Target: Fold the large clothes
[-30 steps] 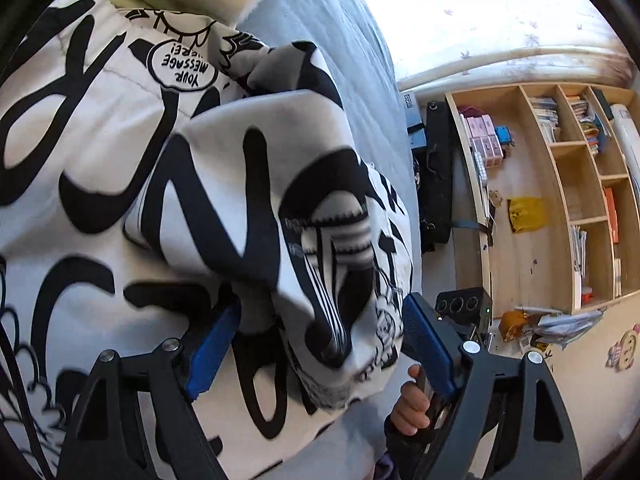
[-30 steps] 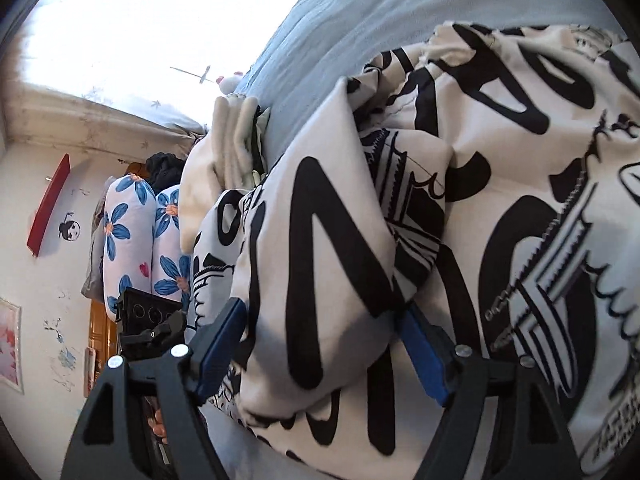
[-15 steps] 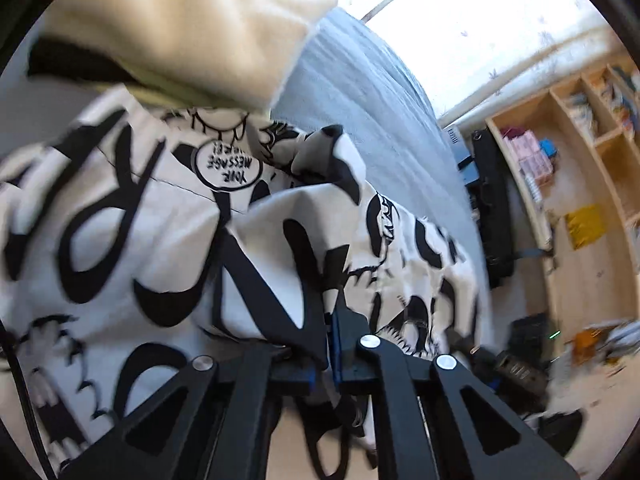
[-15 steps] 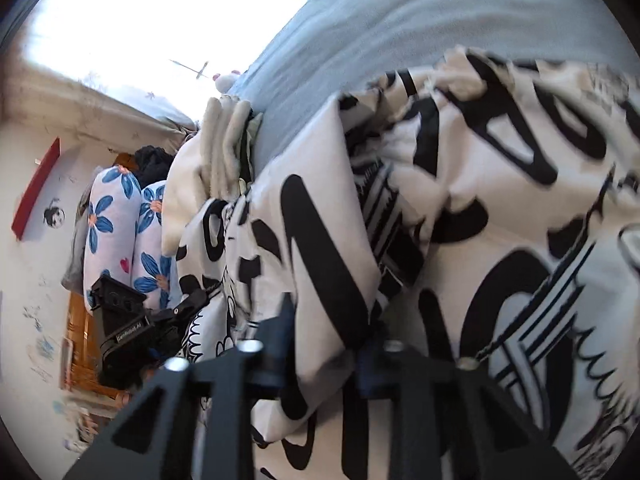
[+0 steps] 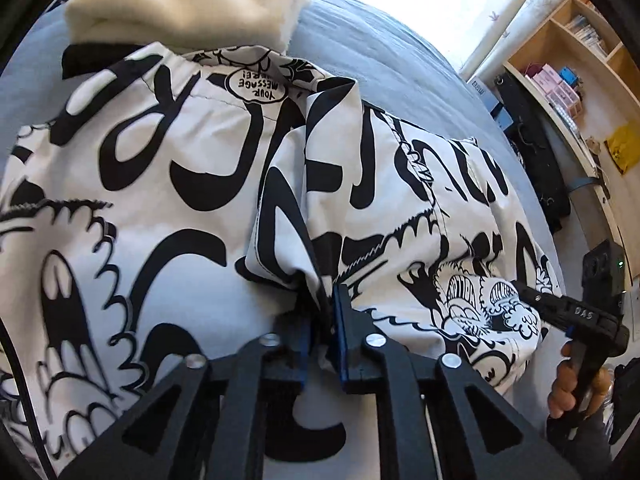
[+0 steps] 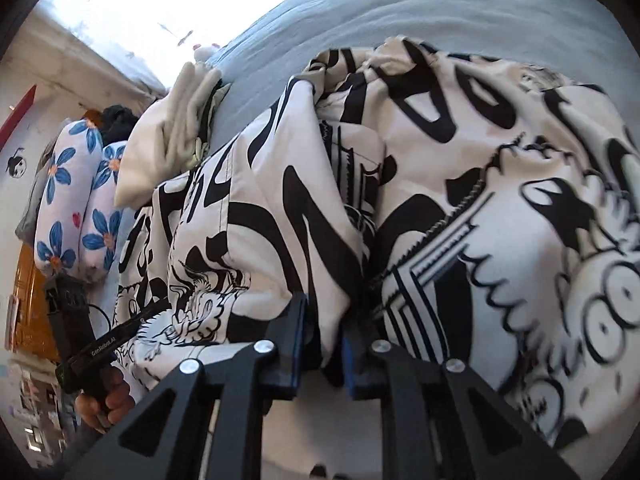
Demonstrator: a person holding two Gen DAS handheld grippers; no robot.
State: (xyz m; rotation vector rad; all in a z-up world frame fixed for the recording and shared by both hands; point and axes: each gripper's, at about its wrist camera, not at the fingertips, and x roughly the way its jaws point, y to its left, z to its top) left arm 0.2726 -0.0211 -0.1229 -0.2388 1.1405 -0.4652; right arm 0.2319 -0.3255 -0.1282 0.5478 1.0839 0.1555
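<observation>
Pinching a ridge of cloth, the left gripper (image 5: 324, 316) is pressing its blue pads together on the big white garment with bold black cartoon lettering (image 5: 168, 184), and the right gripper (image 6: 320, 336) is doing likewise, jaws clamped on a thick gathered fold of the same garment (image 6: 500, 200). That garment is lying spread across the grey-blue bed cover (image 5: 384, 52), bunched up between the two tools.

Risks from here, as I judge them: each pinch is taking only a narrow bit of a bulky, layered bundle, so a hard lift could be letting the inner layers slide out and the fold collapse. Pulling the two grippers at unequal heights would likely be skewing the crease. The slack hem near the bed's right edge could be dragging off the side.

Further off, a folded cream fleece piece (image 5: 188, 0) is sitting touching the garment's far edge, so a wide sweep might be catching it.

Farthest right, the open wooden shelf unit (image 5: 560, 40) is holding pink boxes (image 5: 556, 88) and what look like books in its compartments; beyond that I cannot tell.
</observation>
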